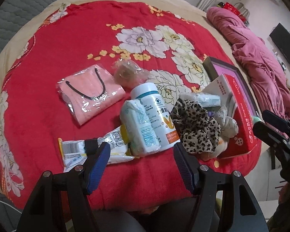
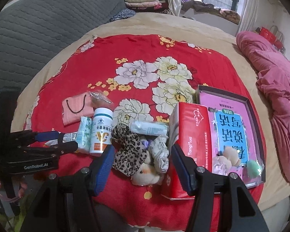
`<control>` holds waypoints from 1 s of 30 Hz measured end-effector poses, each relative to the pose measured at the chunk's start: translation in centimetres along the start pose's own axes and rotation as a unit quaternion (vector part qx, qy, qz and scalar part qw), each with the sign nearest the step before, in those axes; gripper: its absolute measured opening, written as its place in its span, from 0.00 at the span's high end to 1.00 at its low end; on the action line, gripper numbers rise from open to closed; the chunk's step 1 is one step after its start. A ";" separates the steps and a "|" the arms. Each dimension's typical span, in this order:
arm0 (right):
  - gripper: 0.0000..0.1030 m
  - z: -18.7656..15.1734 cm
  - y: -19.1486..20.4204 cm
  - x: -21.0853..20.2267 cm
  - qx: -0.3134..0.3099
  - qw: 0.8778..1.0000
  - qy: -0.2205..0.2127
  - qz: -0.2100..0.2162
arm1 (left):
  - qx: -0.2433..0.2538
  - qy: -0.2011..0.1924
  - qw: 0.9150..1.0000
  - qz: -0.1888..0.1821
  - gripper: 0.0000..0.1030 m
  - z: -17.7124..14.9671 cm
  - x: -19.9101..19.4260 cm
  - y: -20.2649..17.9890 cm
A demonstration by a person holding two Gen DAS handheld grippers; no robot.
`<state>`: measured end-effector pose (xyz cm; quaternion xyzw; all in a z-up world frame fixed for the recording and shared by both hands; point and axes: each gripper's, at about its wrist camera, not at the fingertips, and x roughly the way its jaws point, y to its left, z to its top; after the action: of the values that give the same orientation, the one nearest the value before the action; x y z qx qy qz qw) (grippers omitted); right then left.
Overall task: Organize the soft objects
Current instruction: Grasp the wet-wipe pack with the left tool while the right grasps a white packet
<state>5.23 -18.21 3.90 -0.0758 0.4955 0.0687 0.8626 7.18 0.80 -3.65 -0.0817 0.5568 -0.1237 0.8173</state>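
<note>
A pile lies on the red flowered blanket (image 1: 67,38): a leopard-print scrunchie (image 1: 197,127) (image 2: 128,152), a pale floral cloth (image 2: 161,152), a small plush toy (image 2: 145,174), a tissue pack (image 1: 139,125) (image 2: 85,133), a white bottle (image 1: 156,112) (image 2: 101,131), a squeeze tube (image 1: 98,147) and a bagged pink cloth (image 1: 90,94) (image 2: 75,110). My left gripper (image 1: 142,154) is open and empty, just in front of the tissue pack and bottle. My right gripper (image 2: 142,158) is open and empty, its fingers either side of the scrunchie, cloth and plush.
A red tissue box (image 2: 191,143) (image 1: 241,127) leans against an open dark box holding a pink book (image 2: 232,127). A crumpled plastic bag (image 1: 128,73) lies behind the bottle. A pink quilt (image 2: 276,89) lies at the right, a grey headboard (image 2: 38,38) at the left.
</note>
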 end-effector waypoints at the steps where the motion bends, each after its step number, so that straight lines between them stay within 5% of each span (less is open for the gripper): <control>1: 0.42 -0.1 -0.1 0.2 0.002 1.000 0.001 0.002 | -0.001 0.002 1.000 0.002 0.33 0.0 0.2 0.0; 16: 0.42 0.1 2.0 5.6 -0.040 0.997 0.050 0.033 | -0.021 0.019 1.000 0.013 0.33 1.3 3.6 0.8; 23: 0.42 1.5 1.2 6.8 -0.102 0.993 0.061 -0.028 | -0.022 0.016 0.999 0.020 0.33 1.9 3.9 1.3; 30: 0.42 2.3 1.6 8.9 -0.209 0.968 0.099 -0.095 | -0.029 0.014 0.999 0.011 0.40 2.1 4.0 1.7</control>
<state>11.31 -15.79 -2.79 -0.3070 0.5435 0.0808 0.7771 10.72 1.26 -6.92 -0.0972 0.5724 -0.0999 0.8080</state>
